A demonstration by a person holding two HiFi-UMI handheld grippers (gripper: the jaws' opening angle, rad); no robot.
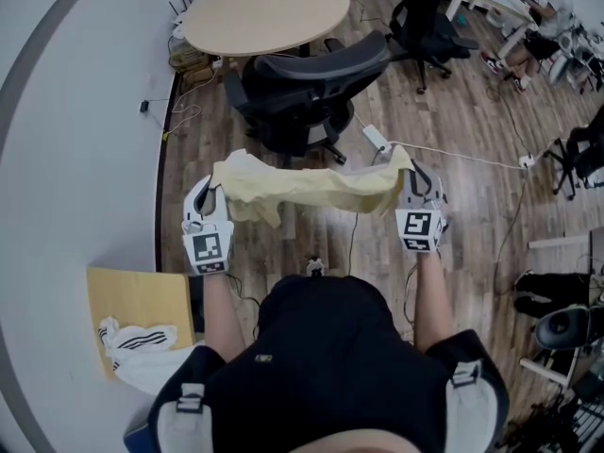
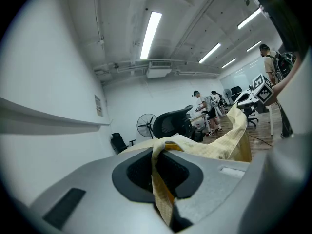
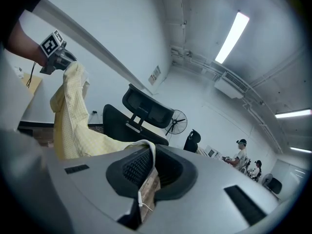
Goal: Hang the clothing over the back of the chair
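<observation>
light: bright ceiling strips (image 2: 150, 34) | shadows: soft | edges: fisheye warp, dark vignette | focus: sharp

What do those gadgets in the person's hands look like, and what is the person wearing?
The left tool and right tool are pale grey with black ribbed pads inside. Each carries a white cube printed with black square markers. The person wears a black short-sleeved top with grey buckled straps over the shoulders.

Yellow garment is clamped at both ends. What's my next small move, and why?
Probably carry it forward and over the black office chair's backrest: the pale yellow cloth garment is spread between the left tongs and right tongs, both shut on it, short of the chair.
</observation>
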